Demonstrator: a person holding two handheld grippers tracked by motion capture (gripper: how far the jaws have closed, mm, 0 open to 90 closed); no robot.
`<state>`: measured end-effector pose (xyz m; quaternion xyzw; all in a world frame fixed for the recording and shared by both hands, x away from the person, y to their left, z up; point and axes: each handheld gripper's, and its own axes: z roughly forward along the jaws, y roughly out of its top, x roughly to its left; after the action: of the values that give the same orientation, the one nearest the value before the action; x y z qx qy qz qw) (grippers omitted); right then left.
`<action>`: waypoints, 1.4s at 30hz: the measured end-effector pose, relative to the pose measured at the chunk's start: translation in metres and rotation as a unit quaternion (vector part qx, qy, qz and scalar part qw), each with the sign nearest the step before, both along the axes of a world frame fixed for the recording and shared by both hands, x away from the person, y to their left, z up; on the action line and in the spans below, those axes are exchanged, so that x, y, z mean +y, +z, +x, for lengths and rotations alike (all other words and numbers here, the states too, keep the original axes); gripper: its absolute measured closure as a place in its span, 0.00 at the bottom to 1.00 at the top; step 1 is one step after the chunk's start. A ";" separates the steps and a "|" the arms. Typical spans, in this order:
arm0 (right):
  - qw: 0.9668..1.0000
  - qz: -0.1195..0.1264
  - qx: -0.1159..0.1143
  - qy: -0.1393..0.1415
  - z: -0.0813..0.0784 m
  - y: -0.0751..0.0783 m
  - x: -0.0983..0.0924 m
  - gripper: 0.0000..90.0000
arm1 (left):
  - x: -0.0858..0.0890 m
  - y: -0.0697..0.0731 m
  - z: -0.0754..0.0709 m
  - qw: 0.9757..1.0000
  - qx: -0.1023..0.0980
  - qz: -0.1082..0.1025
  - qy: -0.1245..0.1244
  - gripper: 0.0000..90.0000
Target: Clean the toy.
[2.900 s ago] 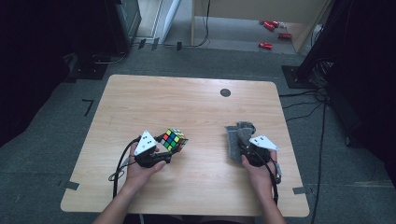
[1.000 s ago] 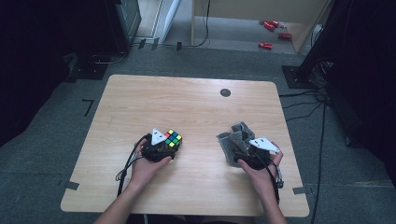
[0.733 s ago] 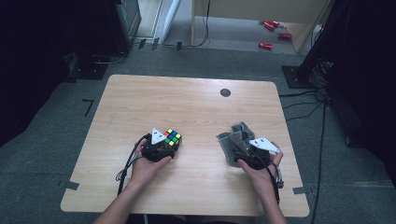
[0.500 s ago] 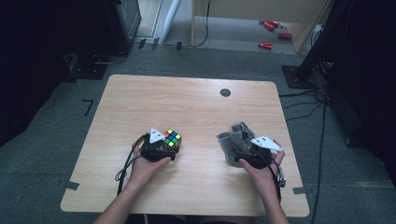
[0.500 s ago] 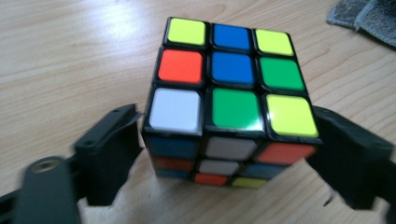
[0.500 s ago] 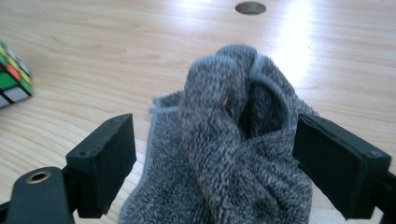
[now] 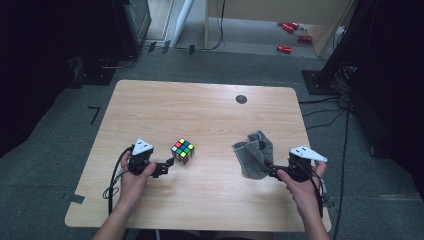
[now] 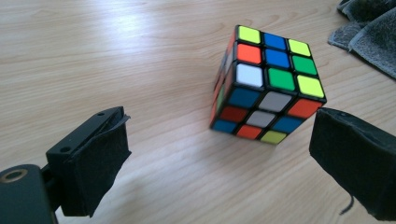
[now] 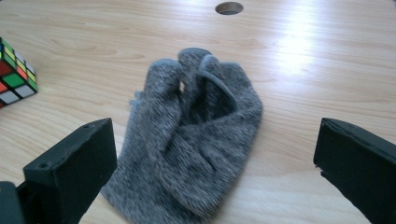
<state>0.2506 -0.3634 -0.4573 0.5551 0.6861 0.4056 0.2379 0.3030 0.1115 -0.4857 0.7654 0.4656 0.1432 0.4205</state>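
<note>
A scrambled colour cube (image 7: 183, 151) (image 8: 266, 84) stands on the wooden table (image 7: 200, 110), left of centre. My left gripper (image 7: 167, 165) (image 8: 219, 154) sits just to its near left; its jaws have just been opening, and the cube stands beyond the pads, free of them. A crumpled grey cloth (image 7: 255, 152) (image 9: 196, 140) lies right of centre. My right gripper (image 7: 272, 171) (image 9: 215, 154) is at its near right corner. Its jaws have also just been opening and now stand wide on either side of the cloth's near end without pressing it.
A round cable hole (image 7: 241, 99) (image 9: 229, 8) is in the table near its far edge. The cube (image 9: 14, 74) shows at the left edge of the right gripper view. A corner of the cloth (image 8: 369, 32) shows top right in the left gripper view. Dark floor surrounds the table.
Both grippers let go and drew back toward the near edge, the left one leftward and the right one rightward. The cube and the cloth now rest free on the table.
</note>
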 end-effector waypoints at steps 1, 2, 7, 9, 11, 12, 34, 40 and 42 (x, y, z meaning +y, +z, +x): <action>1.000 -0.002 -0.001 0.000 -0.002 0.000 -0.002 0.00 | 0.004 0.001 -0.002 1.000 -0.002 0.004 0.001 0.06; 1.000 -0.003 -0.001 -0.001 -0.005 0.000 -0.004 0.00 | 0.009 0.002 -0.004 1.000 -0.005 0.006 0.003 0.06; 1.000 -0.007 -0.001 -0.001 -0.017 -0.001 -0.013 0.00 | 0.032 0.009 -0.014 1.000 -0.015 0.001 0.010 0.06; 1.000 -0.008 0.002 -0.001 -0.022 -0.002 -0.016 0.00 | 0.041 0.010 -0.019 1.000 -0.016 0.003 0.014 0.06; 1.000 -0.010 0.005 -0.002 -0.026 -0.005 -0.020 0.00 | 0.049 0.008 -0.024 1.000 -0.013 0.005 0.017 0.06; 1.000 -0.011 0.007 -0.003 -0.029 -0.006 -0.022 0.00 | 0.052 0.008 -0.026 1.000 -0.013 0.007 0.018 0.06; 0.995 -0.056 0.079 -0.023 -0.065 -0.058 -0.052 0.00 | 0.113 -0.028 -0.063 0.996 0.017 0.073 0.045 0.08; 0.994 -0.069 0.081 -0.023 -0.066 -0.069 -0.054 0.00 | 0.108 -0.032 -0.062 0.995 0.017 0.096 0.029 0.08; 0.994 -0.069 0.078 -0.020 -0.066 -0.069 -0.056 0.00 | 0.107 -0.032 -0.062 0.994 0.016 0.101 0.027 0.08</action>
<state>0.1850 -0.4198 -0.5267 0.5808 0.7176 0.3083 0.2294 0.2415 0.2186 -0.5176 0.7933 0.4756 0.1888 0.3298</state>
